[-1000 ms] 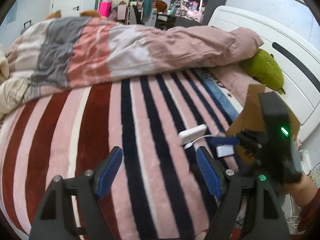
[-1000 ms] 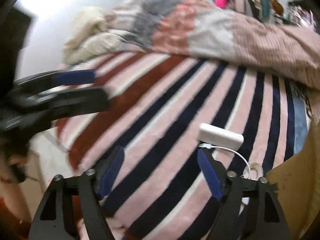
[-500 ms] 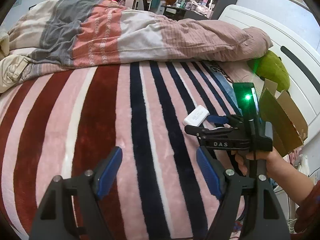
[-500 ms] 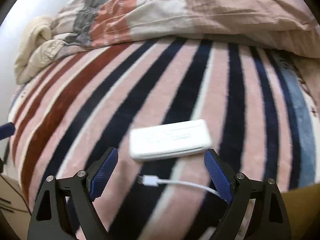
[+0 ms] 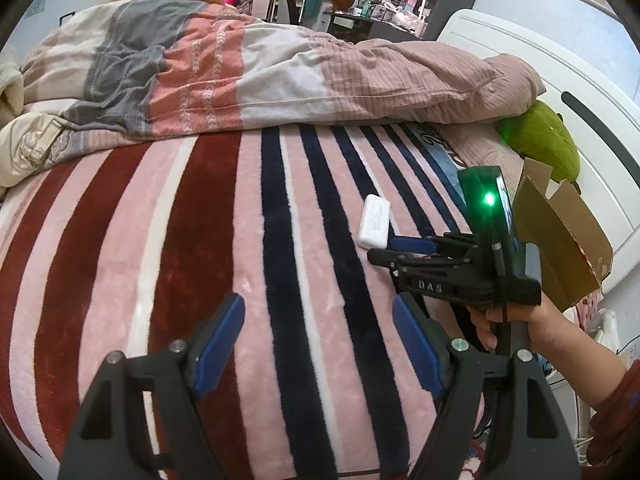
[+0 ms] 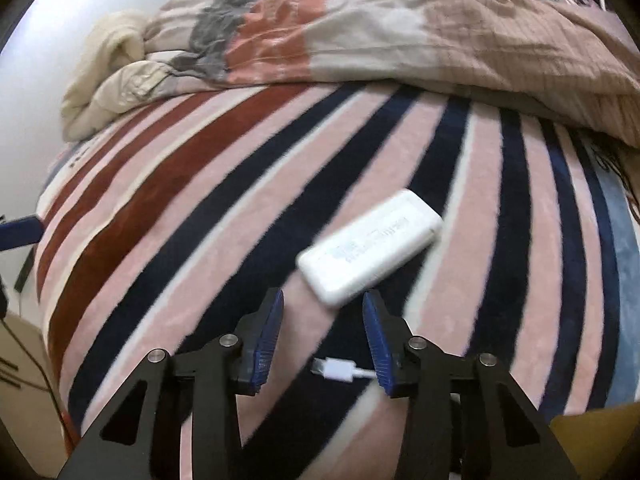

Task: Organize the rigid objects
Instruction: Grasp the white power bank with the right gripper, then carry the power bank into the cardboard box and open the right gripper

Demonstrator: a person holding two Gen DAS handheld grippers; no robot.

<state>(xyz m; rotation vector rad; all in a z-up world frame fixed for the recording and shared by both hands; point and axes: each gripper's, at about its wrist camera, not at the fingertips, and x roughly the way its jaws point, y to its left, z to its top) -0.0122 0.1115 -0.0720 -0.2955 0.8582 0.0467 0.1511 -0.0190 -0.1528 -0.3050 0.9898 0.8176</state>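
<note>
Right claw [image 6: 323, 328] stood apart just short of the white rectangular plastic power bank [image 6: 370, 247]. Advise squaring to its narrow sides, clear of the white cable plug [image 6: 335, 369]. Left claw [image 5: 318, 344] apart, idle.

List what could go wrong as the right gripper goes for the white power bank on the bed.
1. The power bank lies at a slant to the right gripper, whose partly open jaws look barely wider than its end, so a finger may shove it instead of straddling it.
2. The white cable plug lies between the fingers and could snag.
3. The striped blanket is soft and may give under a downward push.
</note>
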